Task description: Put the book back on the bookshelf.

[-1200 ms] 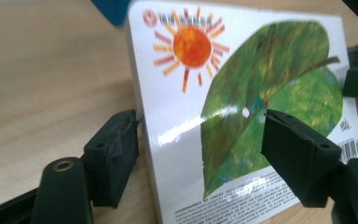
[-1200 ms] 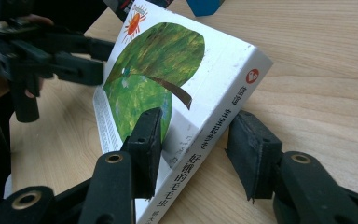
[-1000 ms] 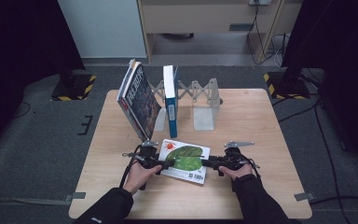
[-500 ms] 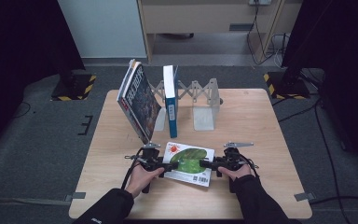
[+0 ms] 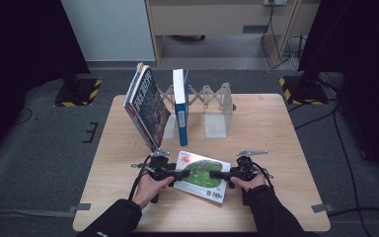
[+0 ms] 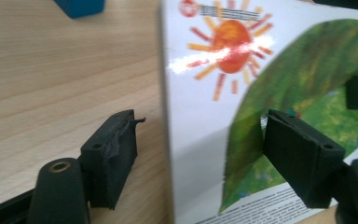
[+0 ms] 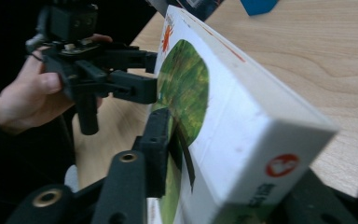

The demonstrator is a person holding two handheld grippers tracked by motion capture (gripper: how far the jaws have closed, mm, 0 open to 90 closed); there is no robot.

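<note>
Both tongs meet at one picture book (image 5: 201,176) that lies near the front of the tabletop (image 5: 276,133), each coming in from its own side so the book can be lifted evenly. Right tongs (image 5: 217,174) have just been closing on the book's right edge: in the right gripper view one black jaw lies flat against the green cover (image 7: 182,93) and the other sits under the thick white edge, so they are pinching the book, which tilts up off the wood there. Left tongs (image 5: 179,174) have just been opening slightly and stand spread around the book's left edge; in the left gripper view one jaw rests out on bare wood and the other hovers over the cover beside the painted sun (image 6: 230,39), with gaps showing, so they are not gripping.

Farther back, a folding metal book rack (image 5: 212,106) stands in the middle of the tabletop. A blue book (image 5: 180,106) stands upright in it, and a larger dark-covered book (image 5: 148,106) leans steeply at its left. An open slot waits to the right of the blue book, likely where the picture book is meant to go, standing upright.
</note>
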